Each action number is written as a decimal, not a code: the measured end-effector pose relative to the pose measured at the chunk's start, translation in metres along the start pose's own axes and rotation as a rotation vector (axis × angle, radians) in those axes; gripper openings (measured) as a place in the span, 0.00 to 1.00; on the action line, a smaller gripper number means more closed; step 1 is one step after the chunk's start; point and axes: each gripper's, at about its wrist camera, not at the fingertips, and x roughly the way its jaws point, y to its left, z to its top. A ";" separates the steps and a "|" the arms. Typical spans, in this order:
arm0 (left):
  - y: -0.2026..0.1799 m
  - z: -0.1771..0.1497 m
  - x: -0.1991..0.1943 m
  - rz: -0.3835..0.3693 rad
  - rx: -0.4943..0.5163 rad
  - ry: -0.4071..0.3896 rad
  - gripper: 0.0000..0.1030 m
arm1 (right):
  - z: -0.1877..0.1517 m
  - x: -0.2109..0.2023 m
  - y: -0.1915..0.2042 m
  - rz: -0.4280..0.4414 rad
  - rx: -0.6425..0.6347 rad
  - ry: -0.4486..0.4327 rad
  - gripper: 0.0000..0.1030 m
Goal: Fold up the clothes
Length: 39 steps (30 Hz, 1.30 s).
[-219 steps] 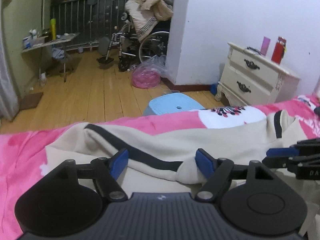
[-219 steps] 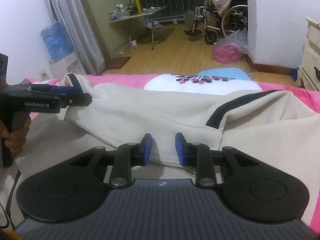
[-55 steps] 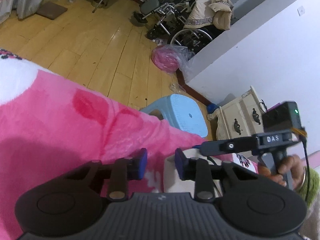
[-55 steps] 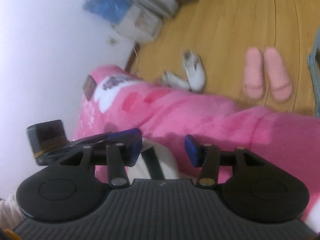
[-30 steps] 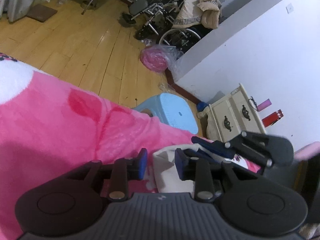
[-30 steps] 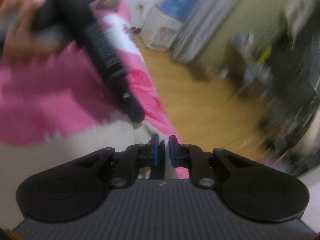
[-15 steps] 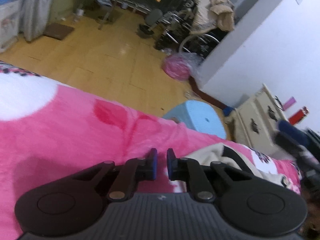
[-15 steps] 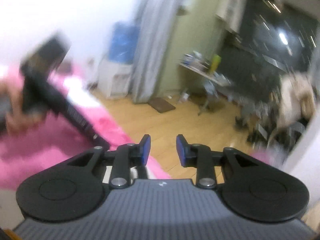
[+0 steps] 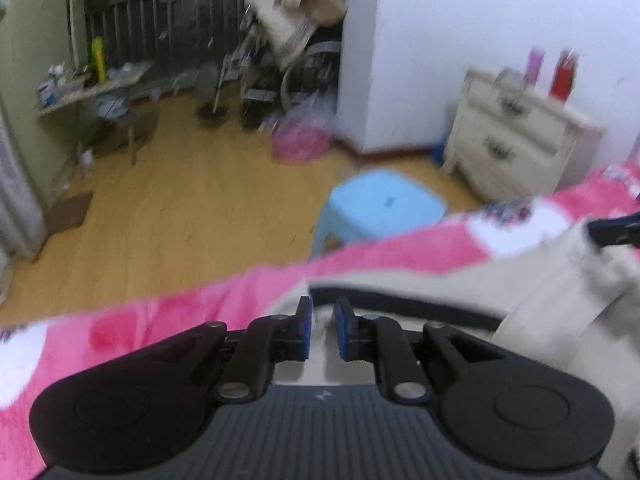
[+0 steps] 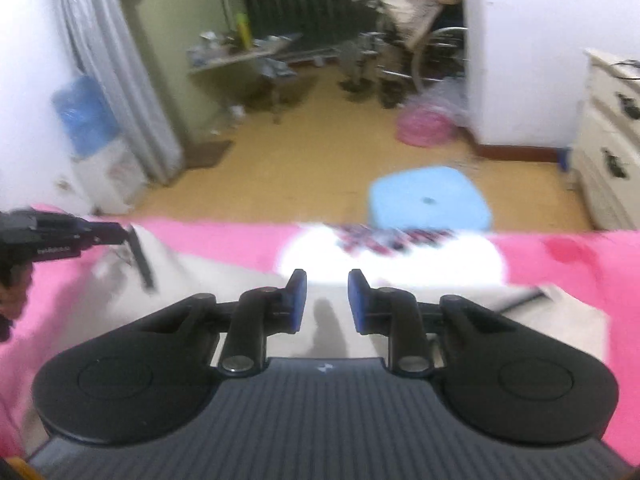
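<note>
A cream garment with black stripes (image 9: 540, 280) lies on the pink blanket (image 9: 160, 320). My left gripper (image 9: 322, 328) hovers over the garment's striped edge. Its jaws are opening and stand a narrow gap apart, with cream cloth showing below the gap and nothing pinched. In the right wrist view the left gripper (image 10: 108, 234) reaches the garment (image 10: 224, 280) by a black stripe. My right gripper (image 10: 327, 300) is above the cream cloth. Its jaws are closing, still apart, with nothing between them. The right gripper's tip (image 9: 616, 232) shows at the garment's right end.
Past the bed's edge stand a light blue stool (image 9: 384, 208), a cream nightstand (image 9: 516, 140) and a pink bag (image 9: 300, 144) on the wooden floor. A wheelchair piled with clothes (image 9: 280, 60) is at the back. A hand (image 10: 12, 280) holds the left gripper.
Both views have rolled level. The left gripper moved from bare pink blanket onto the cream garment, its gap slightly wider. The right gripper swung down over the garment, its jaws a little narrower.
</note>
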 end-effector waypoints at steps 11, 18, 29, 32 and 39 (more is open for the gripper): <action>-0.019 0.007 -0.042 0.060 0.056 -0.116 0.28 | -0.028 0.000 -0.010 -0.047 -0.058 -0.049 0.21; -0.099 0.012 -0.030 -0.167 0.220 -0.087 0.38 | -0.033 -0.019 -0.013 0.004 -0.078 -0.087 0.21; -0.121 -0.020 -0.003 -0.120 0.334 -0.033 0.43 | -0.058 0.001 -0.014 0.092 -0.083 0.002 0.21; -0.118 -0.020 -0.006 -0.122 0.328 -0.029 0.45 | -0.062 -0.003 -0.014 0.103 -0.068 -0.010 0.21; -0.117 -0.018 -0.006 -0.100 0.316 -0.017 0.51 | -0.064 0.003 -0.021 0.126 -0.051 -0.005 0.21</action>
